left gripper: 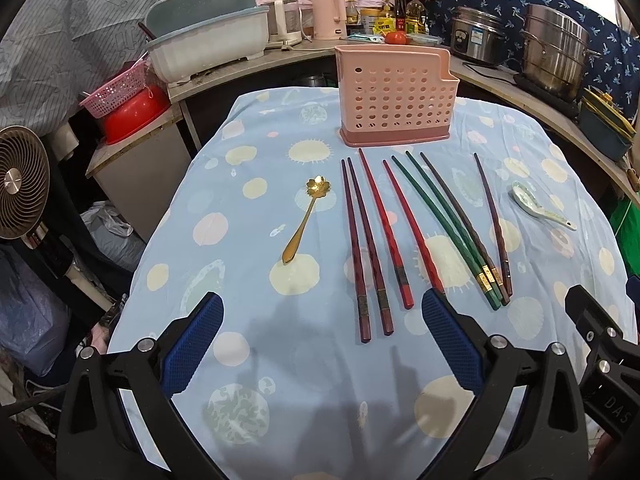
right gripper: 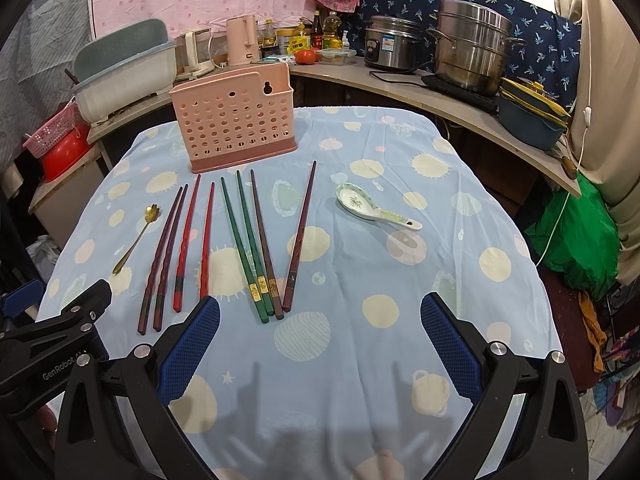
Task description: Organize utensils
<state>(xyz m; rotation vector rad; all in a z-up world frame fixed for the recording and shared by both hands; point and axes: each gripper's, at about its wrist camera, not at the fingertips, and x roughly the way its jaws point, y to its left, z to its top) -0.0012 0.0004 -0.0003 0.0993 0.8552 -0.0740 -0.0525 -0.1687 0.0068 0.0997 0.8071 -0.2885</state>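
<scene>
A pink perforated utensil holder (left gripper: 396,98) (right gripper: 236,124) stands upright at the far side of the table. In front of it lie several chopsticks in a row: dark maroon ones (left gripper: 362,248) (right gripper: 164,256), red ones (left gripper: 384,228) (right gripper: 188,240), green ones (left gripper: 448,224) (right gripper: 244,240) and dark purple ones (left gripper: 491,216) (right gripper: 302,232). A gold flower spoon (left gripper: 306,216) (right gripper: 136,236) lies left of them. A white ceramic spoon (left gripper: 536,204) (right gripper: 370,206) lies to the right. My left gripper (left gripper: 322,332) and right gripper (right gripper: 320,332) are both open and empty, above the table's near side.
The table wears a light blue patterned cloth (left gripper: 320,380) (right gripper: 400,272). Behind it a curved counter (right gripper: 440,84) holds steel pots (right gripper: 472,44), a rice cooker (right gripper: 392,48), a pink kettle, bottles and a dish rack (left gripper: 208,48). A fan (left gripper: 20,184) stands at left.
</scene>
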